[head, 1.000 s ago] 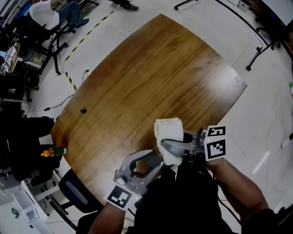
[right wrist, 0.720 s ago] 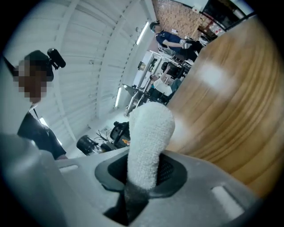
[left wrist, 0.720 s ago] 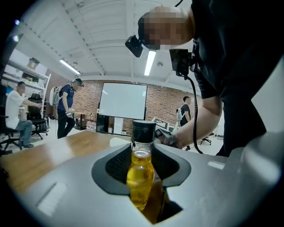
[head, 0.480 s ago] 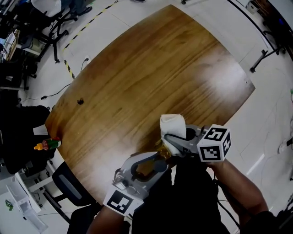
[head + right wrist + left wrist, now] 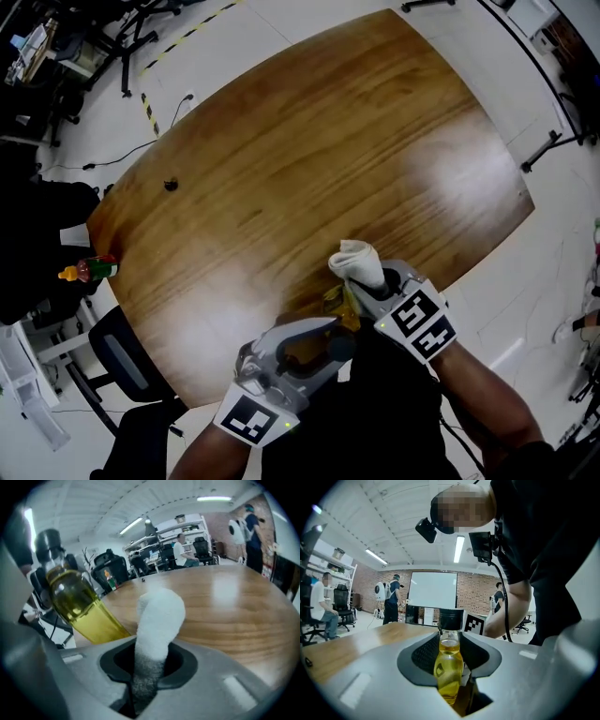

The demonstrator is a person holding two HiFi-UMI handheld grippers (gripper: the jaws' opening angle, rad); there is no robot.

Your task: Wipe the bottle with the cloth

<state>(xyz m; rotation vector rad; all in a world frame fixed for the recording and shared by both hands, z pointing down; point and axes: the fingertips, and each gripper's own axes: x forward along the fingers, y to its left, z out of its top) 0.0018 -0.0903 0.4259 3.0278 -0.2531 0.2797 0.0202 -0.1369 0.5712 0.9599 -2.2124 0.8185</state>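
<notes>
- Left gripper [image 5: 336, 337]: jaws closed on the bottle [image 5: 450, 665], which has yellow liquid inside and a black cap
- Right gripper [image 5: 149, 670]: jaws clamped on the white cloth [image 5: 157, 616], which sticks up past them
- Bottle and cloth are just beside each other over the near edge of the desk [image 5: 309, 141], the tilted bottle left of the cloth

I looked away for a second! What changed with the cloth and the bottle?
The right tongs twisted and pulled the fluffy white cloth aside, uncovering the clear bottle of yellow liquid it had been draped over. Nothing was let go: the left tongs still clamp the bottle, the right still the cloth.
</notes>
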